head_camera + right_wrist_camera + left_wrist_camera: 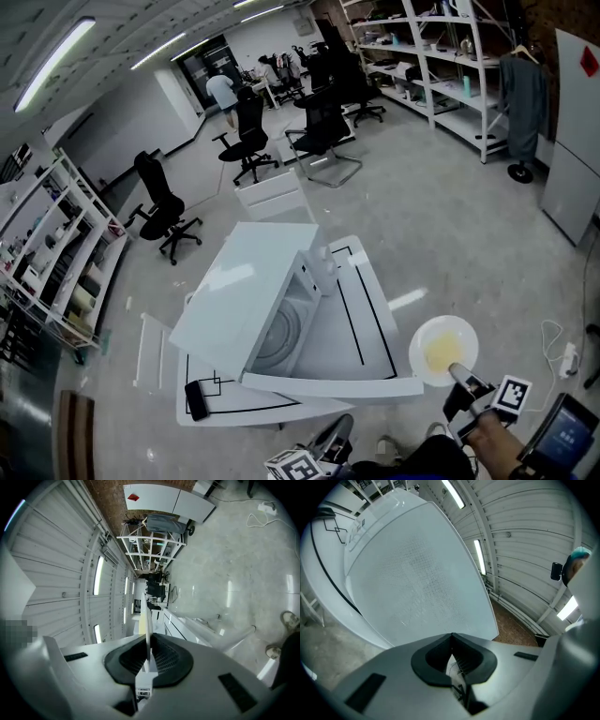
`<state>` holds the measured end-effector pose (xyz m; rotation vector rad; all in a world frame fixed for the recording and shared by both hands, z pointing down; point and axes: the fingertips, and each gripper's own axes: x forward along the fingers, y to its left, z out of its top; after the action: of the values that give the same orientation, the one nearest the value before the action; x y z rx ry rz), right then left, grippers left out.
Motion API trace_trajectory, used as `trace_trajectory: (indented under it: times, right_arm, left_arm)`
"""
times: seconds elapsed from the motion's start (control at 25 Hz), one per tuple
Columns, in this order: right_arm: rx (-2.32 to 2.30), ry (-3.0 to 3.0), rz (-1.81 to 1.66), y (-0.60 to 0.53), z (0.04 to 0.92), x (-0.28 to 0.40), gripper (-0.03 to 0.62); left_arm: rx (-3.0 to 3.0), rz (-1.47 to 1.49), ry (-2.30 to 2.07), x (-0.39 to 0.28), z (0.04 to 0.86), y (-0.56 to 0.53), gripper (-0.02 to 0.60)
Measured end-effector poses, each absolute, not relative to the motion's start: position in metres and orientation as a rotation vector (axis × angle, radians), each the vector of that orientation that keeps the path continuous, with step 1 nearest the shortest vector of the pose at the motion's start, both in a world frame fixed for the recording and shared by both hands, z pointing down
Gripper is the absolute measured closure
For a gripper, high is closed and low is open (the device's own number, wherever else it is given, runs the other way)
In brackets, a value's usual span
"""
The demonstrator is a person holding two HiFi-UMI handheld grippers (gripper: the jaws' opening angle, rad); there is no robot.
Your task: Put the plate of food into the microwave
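we hold the plate point(443, 350) with its yellow food by the rim in the right claw point(461, 375). the right gripper view shows that rim edge-on between the closed jaws. the plate hangs in the air off the near right corner of the surface point(367, 281), just beside the free end of the open door point(319, 384). it is well apart from the round tray point(279, 342) inside the microwave point(248, 291). the left claw point(337, 433) is closed on nothing, low and near us, facing the door's dotted panel.

the step in hand, as we judge it, is carrying the plate in. a grip on one edge alone lets a plate sag, so we should hold it level and move slowly, or the food may slide.

the door stands along the near side of the opening point(302, 314). the free way looks to be over the bare surface on the far side of the door, then left into the microwave. the door's edge and the frame of the opening are the edges to miss. the opening looks little wider than the plate, so we should enter centred and rest the plate on the round tray before letting go. the left claw is best kept clear, or used to steady the door.
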<state>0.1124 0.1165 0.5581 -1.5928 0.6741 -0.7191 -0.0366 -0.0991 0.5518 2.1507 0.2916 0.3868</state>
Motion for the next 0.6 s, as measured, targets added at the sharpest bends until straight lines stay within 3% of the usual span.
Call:
trace_trajectory:
  times: [0.6]
  right_arm:
    - [-1.472,0.938,-1.001,0.036,0.556,0.176,0.577]
  left_arm:
    - [2.157,0.184,-0.105,-0.034,0.536,-0.117,0.575]
